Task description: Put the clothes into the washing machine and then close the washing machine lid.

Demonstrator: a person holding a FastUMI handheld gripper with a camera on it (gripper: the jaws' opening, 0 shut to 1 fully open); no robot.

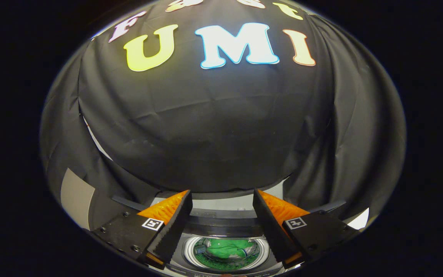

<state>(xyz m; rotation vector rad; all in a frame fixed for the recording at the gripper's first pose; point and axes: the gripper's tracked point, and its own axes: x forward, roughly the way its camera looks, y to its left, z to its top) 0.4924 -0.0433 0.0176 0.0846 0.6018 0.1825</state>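
A green garment (227, 248) lies inside the round drum of the washing machine (221, 225), seen low down between my two fingers. The machine's top opening stands uncovered, with its metal drum rim around the cloth. My gripper (222, 200) is held above and in front of the machine, open, with a wide gap and nothing between its fingers. The lid is not clear to see; a dark band crosses behind the opening.
The black cloth wall hangs close behind the machine and drapes round both sides. A pale panel (76, 196) shows beyond the left finger, and a small bright patch (360, 220) beyond the right finger.
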